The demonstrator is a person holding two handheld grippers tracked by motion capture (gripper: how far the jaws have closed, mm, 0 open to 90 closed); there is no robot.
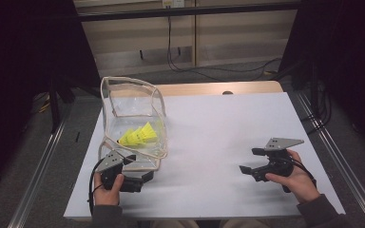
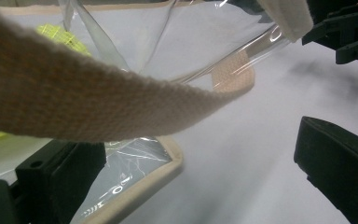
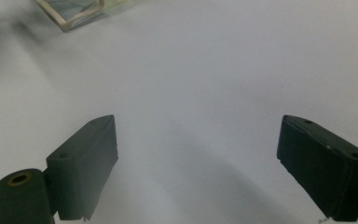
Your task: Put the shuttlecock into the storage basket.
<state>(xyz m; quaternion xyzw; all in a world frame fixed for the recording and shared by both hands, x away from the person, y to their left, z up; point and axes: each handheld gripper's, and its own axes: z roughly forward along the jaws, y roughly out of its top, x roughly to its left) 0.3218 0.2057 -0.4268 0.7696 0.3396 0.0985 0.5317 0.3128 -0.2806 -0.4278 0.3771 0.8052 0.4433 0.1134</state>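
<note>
White table cover (image 1: 209, 142) under everything, dim room around it. Nearest me, my right gripper (image 1: 253, 167) sits spread wide on bare cover, gripping nothing. My left gripper (image 1: 140, 176) is also spread apart, at the near corner of the clear bag (image 1: 133, 118), with the beige strap (image 2: 88, 100) draped across its camera. Yellow shuttlecocks (image 1: 139, 135) are already in the bag, so I'd guess the loading's done and only closing or lifting it remains.
</note>
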